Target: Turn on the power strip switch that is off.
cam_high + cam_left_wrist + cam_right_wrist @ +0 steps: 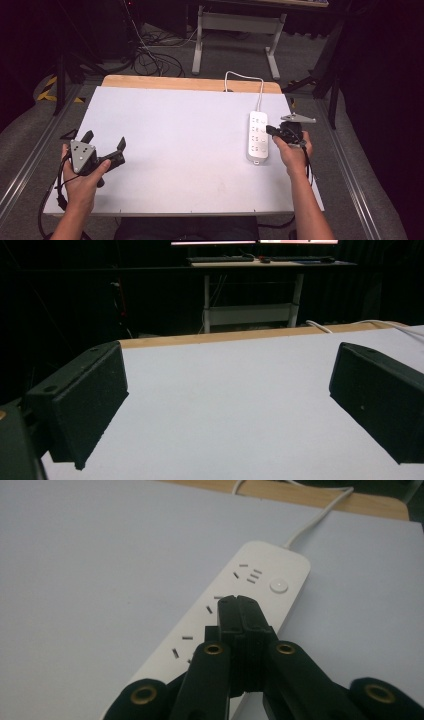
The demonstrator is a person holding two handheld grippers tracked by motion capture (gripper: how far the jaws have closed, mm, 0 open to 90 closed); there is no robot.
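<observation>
A white power strip [257, 137] lies on the right part of the white table top, its cord [260, 90] running off the far edge. In the right gripper view the power strip [235, 610] shows several sockets and a round button [278, 586]. My right gripper [270, 130] is shut with nothing in it, its tips just over the strip's right edge; in its own view the closed tips [239, 600] hover above the sockets. My left gripper [105, 139] rests at the near left of the table, jaws wide open and empty [227, 405].
The white board [185, 145] lies on a wooden table whose far edge [190, 82] shows. Beyond stand a desk frame [235, 30] and loose cables [150, 60] on the floor. Metal rails [30, 160] run along both sides.
</observation>
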